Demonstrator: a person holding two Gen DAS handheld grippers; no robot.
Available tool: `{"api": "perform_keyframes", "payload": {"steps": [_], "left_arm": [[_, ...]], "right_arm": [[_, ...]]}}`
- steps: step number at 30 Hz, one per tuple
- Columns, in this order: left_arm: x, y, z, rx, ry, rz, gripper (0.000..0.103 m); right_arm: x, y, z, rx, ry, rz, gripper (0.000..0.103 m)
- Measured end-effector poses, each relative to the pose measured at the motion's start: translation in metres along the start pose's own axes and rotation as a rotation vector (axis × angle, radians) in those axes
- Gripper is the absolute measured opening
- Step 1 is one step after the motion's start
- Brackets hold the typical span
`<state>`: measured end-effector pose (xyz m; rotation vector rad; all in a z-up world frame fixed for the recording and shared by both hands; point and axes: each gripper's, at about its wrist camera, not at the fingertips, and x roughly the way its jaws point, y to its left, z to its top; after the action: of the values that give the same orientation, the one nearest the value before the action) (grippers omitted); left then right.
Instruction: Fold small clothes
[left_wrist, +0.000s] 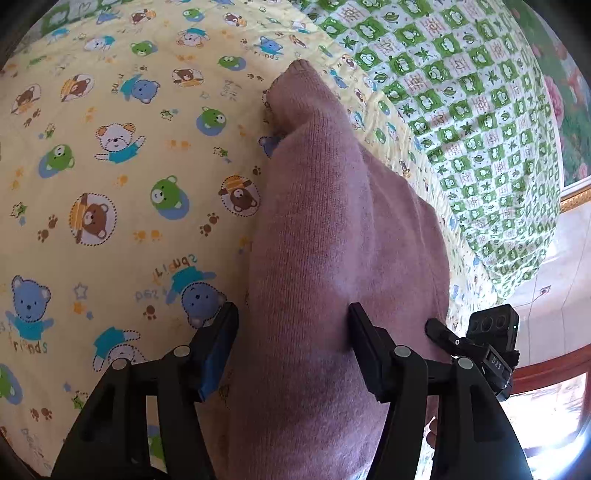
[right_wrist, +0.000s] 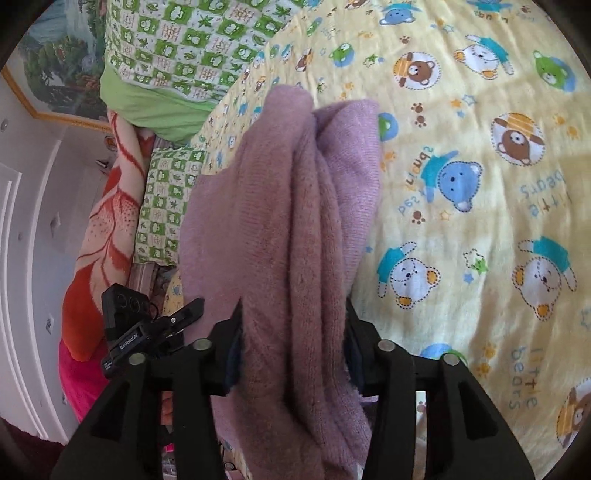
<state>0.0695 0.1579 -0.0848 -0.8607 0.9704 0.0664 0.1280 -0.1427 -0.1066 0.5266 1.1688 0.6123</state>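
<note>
Mauve knit garment (left_wrist: 332, 240) between both grippers, left gripper (left_wrist: 293, 321) parted and loose, right gripper (right_wrist: 293, 314) seemingly likewise.

Bright daylight, fisheye-curved dark edges

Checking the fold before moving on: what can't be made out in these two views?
- Garment type and whole outline: both views, cut off by bottom edge and tool fingers.
- Left tool pad contact: left view, right pad hidden behind cloth.
- Right tool pads: right view, buried in cloth.
</note>
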Motion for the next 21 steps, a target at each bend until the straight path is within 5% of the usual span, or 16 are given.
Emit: {"api": "perform_keyframes", "payload": {"steps": [13,21], "left_arm": [[-0.031,0.013,-0.029,-0.018,0.014,0.012,0.072],[-0.032,0.019,-0.067,0.025,0.106,0.029,0.072]], "right_arm": [[-0.069,0.008,-0.04,0.004,-0.132,-0.076,0.056],[-0.081,0.03,-0.084,-0.095,-0.105,-0.117,0.056]]}}
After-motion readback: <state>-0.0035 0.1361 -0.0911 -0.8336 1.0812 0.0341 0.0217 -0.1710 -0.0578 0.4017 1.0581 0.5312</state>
